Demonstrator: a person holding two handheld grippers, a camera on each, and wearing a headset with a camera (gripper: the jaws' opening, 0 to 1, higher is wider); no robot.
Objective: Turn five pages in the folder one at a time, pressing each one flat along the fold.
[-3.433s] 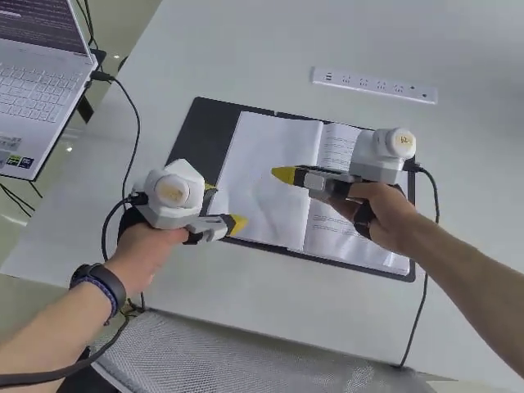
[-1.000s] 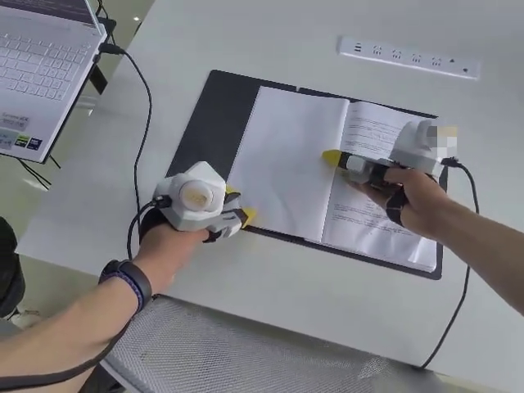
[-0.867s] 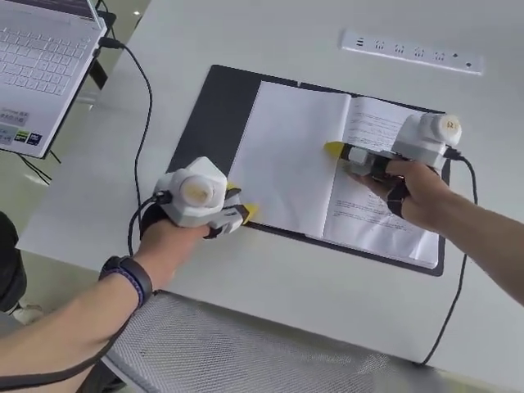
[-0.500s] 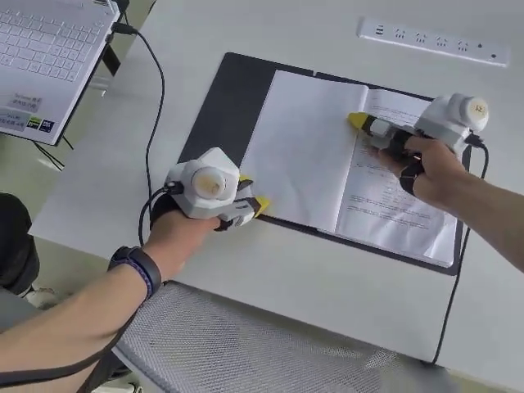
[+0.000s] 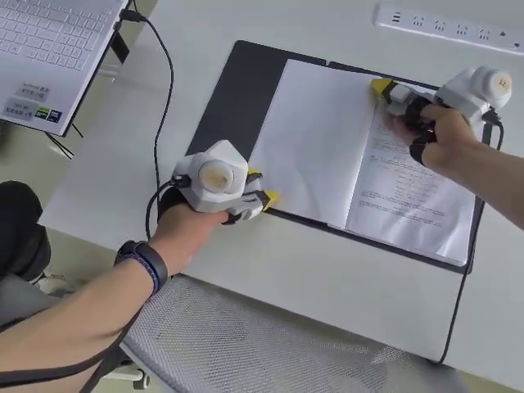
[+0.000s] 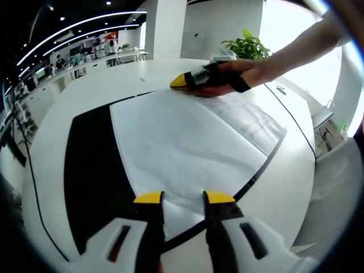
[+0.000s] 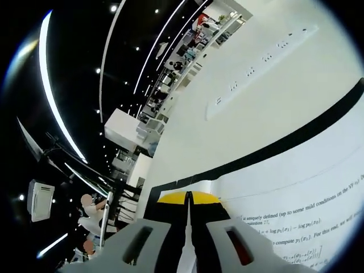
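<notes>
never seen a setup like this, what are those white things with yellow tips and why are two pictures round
No robot here: a person holds two two-jaw grippers with yellow tips. The rectangular picture comes from a camera on the person's head; each round one from a camera riding on a gripper, looking along its jaws. On the white table lies an open black folder, a blank page on one side, a printed page on the other, with a laptop and a power strip nearby. The left gripper is open at the folder's near edge, holding nothing. The right gripper is shut, its tip at the top end of the fold.
</notes>
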